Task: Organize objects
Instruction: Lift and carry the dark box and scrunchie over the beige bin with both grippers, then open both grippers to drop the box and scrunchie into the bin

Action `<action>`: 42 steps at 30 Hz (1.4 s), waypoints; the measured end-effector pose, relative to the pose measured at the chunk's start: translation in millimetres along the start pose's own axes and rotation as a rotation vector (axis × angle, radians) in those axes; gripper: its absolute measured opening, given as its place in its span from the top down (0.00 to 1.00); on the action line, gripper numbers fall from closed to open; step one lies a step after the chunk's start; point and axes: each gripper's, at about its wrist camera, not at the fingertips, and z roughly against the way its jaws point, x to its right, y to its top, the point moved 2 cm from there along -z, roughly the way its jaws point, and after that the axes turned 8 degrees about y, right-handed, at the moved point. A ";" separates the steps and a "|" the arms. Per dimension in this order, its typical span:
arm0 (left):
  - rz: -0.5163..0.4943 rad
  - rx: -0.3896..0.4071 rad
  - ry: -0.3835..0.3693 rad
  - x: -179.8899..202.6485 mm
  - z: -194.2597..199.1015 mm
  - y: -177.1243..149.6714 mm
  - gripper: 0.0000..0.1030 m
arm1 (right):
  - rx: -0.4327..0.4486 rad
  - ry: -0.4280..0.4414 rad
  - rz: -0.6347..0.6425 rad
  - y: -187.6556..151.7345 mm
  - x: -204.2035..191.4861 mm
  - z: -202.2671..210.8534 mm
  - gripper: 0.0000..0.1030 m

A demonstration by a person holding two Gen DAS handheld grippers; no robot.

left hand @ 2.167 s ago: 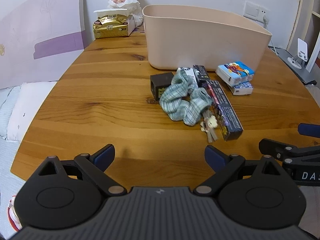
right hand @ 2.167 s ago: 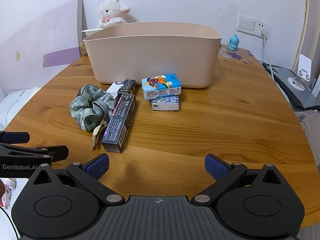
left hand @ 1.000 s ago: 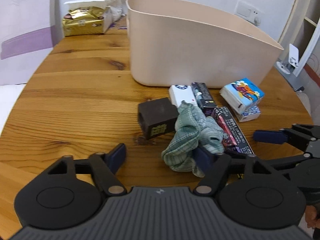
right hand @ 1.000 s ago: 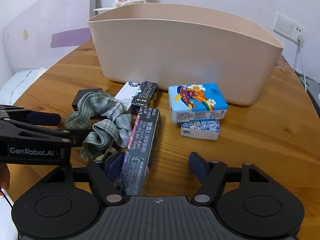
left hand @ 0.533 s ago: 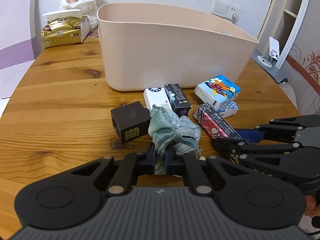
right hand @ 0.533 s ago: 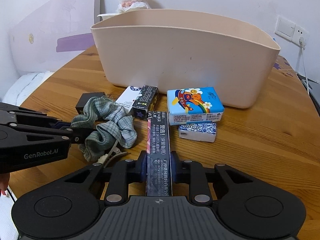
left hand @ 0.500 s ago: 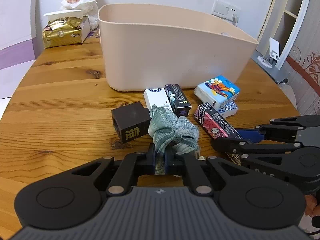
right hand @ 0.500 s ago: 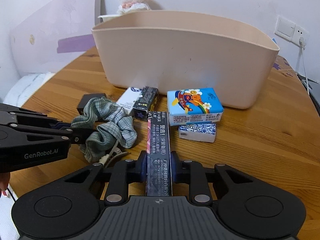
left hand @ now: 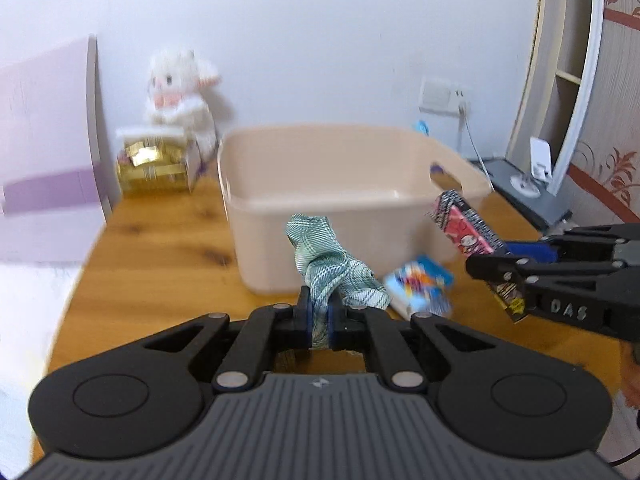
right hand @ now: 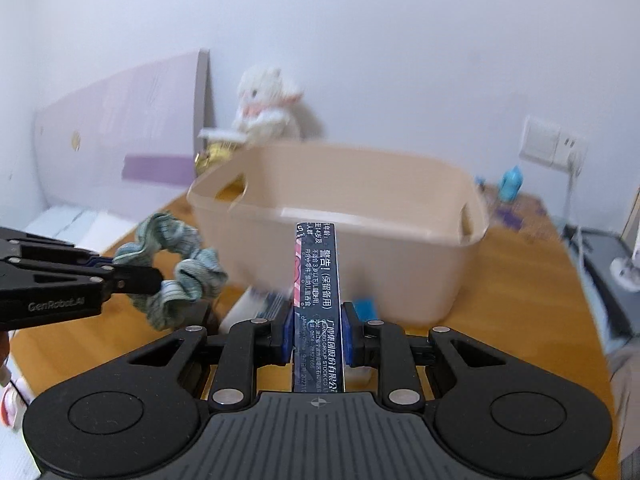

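Colour rundown, using the pale beige-pink bin (left hand: 340, 184) as the anchor. Just in front of it, a mint-green and white checked scrunchie (left hand: 334, 268). To its right, a long box (left hand: 466, 232), pink and red with a black patterned edge; its other face (right hand: 322, 300) is dark navy with white print. Low by the bin's front right corner, a bright blue pack (left hand: 420, 280) with multicoloured cartoon art. Behind the bin on the left, a shiny gold packet (left hand: 152, 168) and a white plush lamb (left hand: 180, 96) with a pink snout. The table (left hand: 160, 248) is honey-orange wood grain.

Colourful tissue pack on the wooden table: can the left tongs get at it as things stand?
Probably not: the left tongs are shut on the green fabric scrunchie, so they can't grip the colourful tissue pack though nothing covers it.
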 end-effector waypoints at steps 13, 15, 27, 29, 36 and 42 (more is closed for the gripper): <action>-0.056 0.030 0.140 19.4 -71.6 81.1 0.92 | 0.090 -0.074 -0.046 79.1 57.8 -41.3 0.79; -0.057 -0.014 0.149 21.8 -92.1 82.8 0.92 | 0.069 -0.099 -0.039 87.5 62.5 -54.1 0.79; -0.130 -0.244 0.191 38.1 -163.9 75.6 0.89 | -0.159 -0.175 -0.023 73.9 64.8 -125.3 0.79; -0.115 -0.254 0.177 36.3 -167.3 73.7 0.86 | -0.196 -0.178 -0.027 69.4 66.3 -133.6 0.79; -0.081 -0.197 0.154 29.0 -152.6 74.9 0.37 | -0.182 -0.171 -0.055 65.7 70.3 -131.3 0.30; -0.080 -0.107 0.182 24.2 -123.2 79.6 0.13 | -0.068 -0.178 -0.053 73.5 66.8 -92.0 0.08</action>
